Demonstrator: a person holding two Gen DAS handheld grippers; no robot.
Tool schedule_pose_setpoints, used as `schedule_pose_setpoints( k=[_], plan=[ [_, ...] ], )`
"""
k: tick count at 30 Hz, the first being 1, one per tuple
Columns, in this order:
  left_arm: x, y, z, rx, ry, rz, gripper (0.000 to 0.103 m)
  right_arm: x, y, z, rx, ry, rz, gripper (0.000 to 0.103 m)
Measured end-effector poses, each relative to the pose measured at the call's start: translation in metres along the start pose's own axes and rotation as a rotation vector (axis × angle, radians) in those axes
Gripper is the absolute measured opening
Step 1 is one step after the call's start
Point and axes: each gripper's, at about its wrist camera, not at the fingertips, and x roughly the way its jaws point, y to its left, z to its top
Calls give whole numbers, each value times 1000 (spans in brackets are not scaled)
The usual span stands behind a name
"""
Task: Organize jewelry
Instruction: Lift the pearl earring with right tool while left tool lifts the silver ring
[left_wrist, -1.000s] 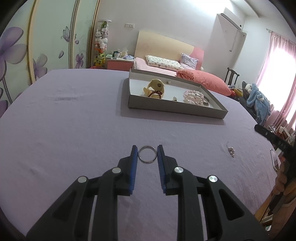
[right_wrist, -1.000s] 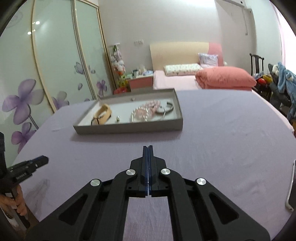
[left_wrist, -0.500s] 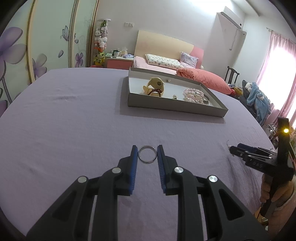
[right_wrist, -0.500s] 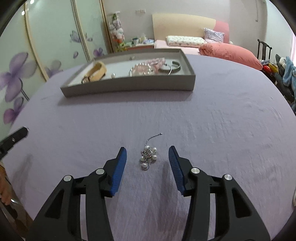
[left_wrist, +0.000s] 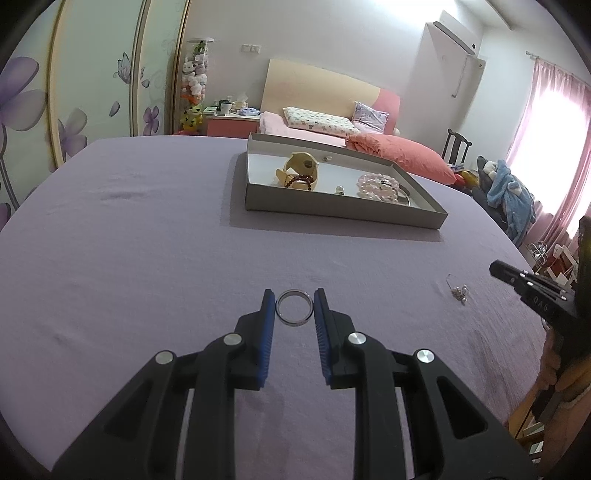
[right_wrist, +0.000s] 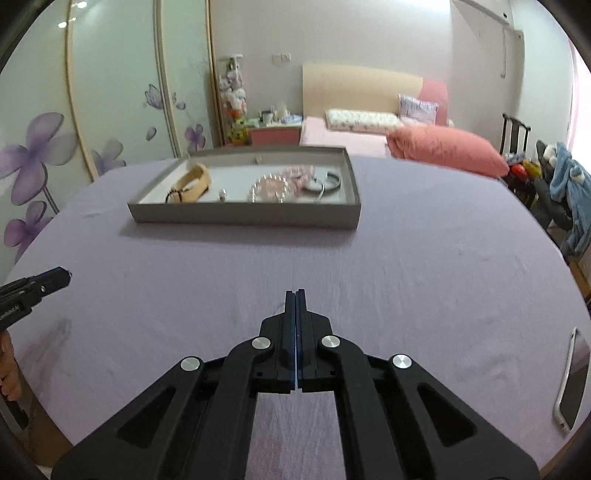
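Left wrist view, nearest the lens: the left gripper (left_wrist: 294, 295) has its jaws drawn narrow on a silver ring (left_wrist: 295, 324). A blue pad sits against each side of the band. The ring faces the camera as a full circle rather than lying flat, so it looks pinched and lifted off the purple tablecloth (left_wrist: 147, 240), probably ready to be carried.

At the right edge of the same view, the right gripper (left_wrist: 496, 267) points in from the side, with a hand (left_wrist: 554, 369) below it. Just ahead of its tip a small pearl charm (left_wrist: 459, 291) with a thin hook lies loose on the cloth, not picked up.

Right wrist view, lower centre: that gripper's jaws are pressed flat together with nothing visible between them. The charm cannot be seen here; it may be hidden behind the fingers. A phone (right_wrist: 572, 380) lies at the lower right edge of the cloth.

Farther back, in the upper middle of both views, a shallow grey tray (left_wrist: 332, 210) holds the pieces already gathered: a cream bangle (left_wrist: 301, 166), a dark bead bracelet (left_wrist: 299, 180), pink bead bracelets (left_wrist: 376, 184) and a silver bangle (right_wrist: 328, 182). That makes the tray the likely destination for the ring and the charm.

Beyond the table are a bed with pink bedding (left_wrist: 399, 155) and wardrobe doors painted with purple flowers (left_wrist: 22, 92).
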Motion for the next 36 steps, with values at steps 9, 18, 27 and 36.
schedule_pose_setpoints(
  k=[9, 18, 27, 36],
  plan=[
    [-1, -1, 0, 2, 5, 3, 22, 34, 9, -13, -7, 131, 10, 50],
    [1, 2, -1, -6, 15, 7, 22, 45, 18, -20, -53, 170, -2, 10],
    [0, 3, 0, -5, 5, 4, 22, 14, -2, -11, 26, 53, 18, 8],
    [-6, -3, -3, 6, -5, -9, 22, -19, 0, 7, 29, -62, 50, 8]
  ],
)
